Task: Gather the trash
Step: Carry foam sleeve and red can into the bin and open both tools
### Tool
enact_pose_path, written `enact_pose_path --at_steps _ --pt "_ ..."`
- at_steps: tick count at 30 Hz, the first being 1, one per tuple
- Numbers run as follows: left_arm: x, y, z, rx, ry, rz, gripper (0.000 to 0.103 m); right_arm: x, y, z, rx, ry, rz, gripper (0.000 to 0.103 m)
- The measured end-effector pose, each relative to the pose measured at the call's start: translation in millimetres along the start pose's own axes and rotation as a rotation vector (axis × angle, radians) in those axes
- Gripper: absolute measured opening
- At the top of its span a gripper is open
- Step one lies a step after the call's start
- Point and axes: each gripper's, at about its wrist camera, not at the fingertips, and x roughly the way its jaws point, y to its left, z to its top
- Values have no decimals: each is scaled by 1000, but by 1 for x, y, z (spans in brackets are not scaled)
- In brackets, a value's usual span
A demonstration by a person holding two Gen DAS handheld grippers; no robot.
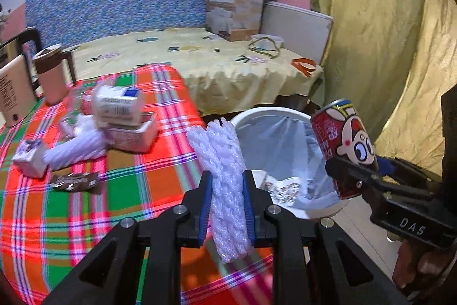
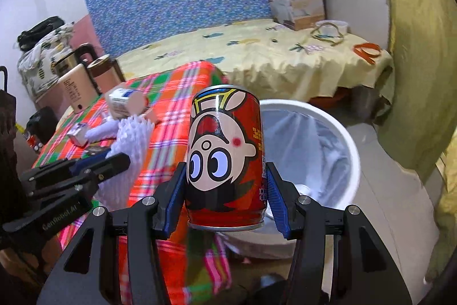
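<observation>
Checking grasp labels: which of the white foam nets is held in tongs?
The upright foam net clamped in the left tongs beside the bin; the other foam net lies on the plaid cloth.

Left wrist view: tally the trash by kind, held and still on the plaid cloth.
Red can in right gripper: 1
White foam nets, one in left gripper, one on cloth: 2
Cartons/boxes: 3
Brown wrapper: 1
Total: 7
</observation>
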Motion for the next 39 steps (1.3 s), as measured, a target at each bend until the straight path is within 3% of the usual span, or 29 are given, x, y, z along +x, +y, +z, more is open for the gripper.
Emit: enact_pose_path --at_steps 12,27,39 --pt "36 -31 10 52 52 -90 22 12 -29 -9 62 44 -49 54" --pt "69 -42 13 55 114 -130 24 30 -44 -13 75 120 -67 54" --pt "74 -42 16 40 107 -139 37 30 -48 -10 82 111 -70 55"
